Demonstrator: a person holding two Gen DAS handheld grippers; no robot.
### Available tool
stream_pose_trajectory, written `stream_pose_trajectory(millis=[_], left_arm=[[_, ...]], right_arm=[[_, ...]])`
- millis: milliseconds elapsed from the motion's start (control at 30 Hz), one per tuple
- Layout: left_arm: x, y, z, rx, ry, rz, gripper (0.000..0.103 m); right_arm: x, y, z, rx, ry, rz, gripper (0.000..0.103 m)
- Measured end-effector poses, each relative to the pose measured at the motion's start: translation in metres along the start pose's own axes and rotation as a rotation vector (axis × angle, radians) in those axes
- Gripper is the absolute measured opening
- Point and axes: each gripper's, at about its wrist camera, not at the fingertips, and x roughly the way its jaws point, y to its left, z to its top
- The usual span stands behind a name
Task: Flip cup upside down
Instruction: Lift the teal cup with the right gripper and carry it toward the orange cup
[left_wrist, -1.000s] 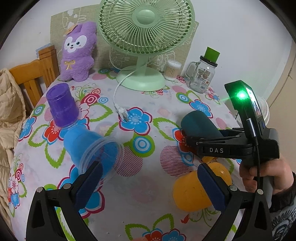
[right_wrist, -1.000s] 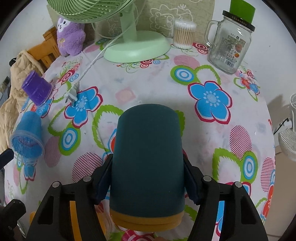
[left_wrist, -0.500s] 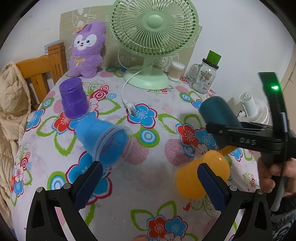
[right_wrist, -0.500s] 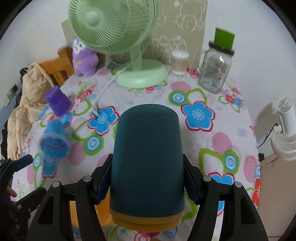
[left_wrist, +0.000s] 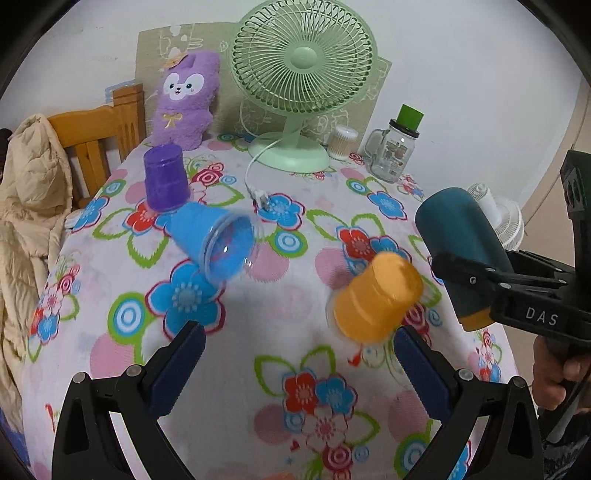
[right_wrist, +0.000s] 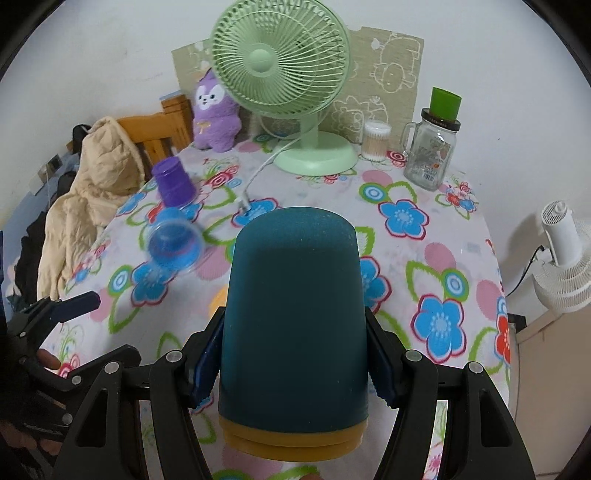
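My right gripper (right_wrist: 295, 365) is shut on a dark teal cup (right_wrist: 295, 328) with a yellow rim, held in the air with its closed end pointing forward; it also shows in the left wrist view (left_wrist: 461, 247). My left gripper (left_wrist: 295, 365) is open and empty above the near part of the table. An orange cup (left_wrist: 376, 297) lies on its side just ahead of its right finger. A blue cup (left_wrist: 218, 240) lies on its side further left. A purple cup (left_wrist: 165, 177) stands upside down behind it.
The floral tablecloth (left_wrist: 280, 387) covers the table. At the back stand a green fan (left_wrist: 303, 96), its white cord and plug (left_wrist: 258, 195), a purple plush toy (left_wrist: 184, 99), a glass jar (left_wrist: 395, 151) and a swab tub (left_wrist: 341, 142). A wooden chair with a coat (left_wrist: 33, 184) stands left.
Both grippers have pulled back and risen from the table. The right gripper still holds the teal cup. The orange and blue cups look blurred and seem to have rolled a little.
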Motion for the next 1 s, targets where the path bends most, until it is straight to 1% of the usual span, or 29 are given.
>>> stream_pose_trajectory(millis=[267, 433, 633, 800, 900, 1000], left_arm=[[-0.021, 0.008, -0.032, -0.031, -0.001, 0.004, 0.103], [-0.027, 0.012, -0.046, -0.053, 0.006, 0.005, 0.103], [-0.032, 0.017, -0.061, -0.074, 0.017, 0.002, 0.103], [-0.036, 0.027, -0.072, -0.102, 0.024, 0.015, 0.103], [-0.038, 0.034, -0.077, -0.123, 0.024, 0.023, 0.103], [-0.039, 0.043, -0.083, -0.150, 0.024, 0.041, 0.103]], right_arm=[[-0.010, 0.019, -0.029, -0.002, 0.015, 0.021, 0.069], [-0.010, 0.031, -0.044, -0.008, 0.031, 0.025, 0.069], [-0.006, 0.040, -0.056, 0.021, 0.043, 0.034, 0.069], [0.000, 0.047, -0.067, 0.053, 0.056, 0.041, 0.069], [0.009, 0.052, -0.077, 0.082, 0.068, 0.028, 0.069], [0.023, 0.058, -0.087, 0.100, 0.100, 0.010, 0.069]])
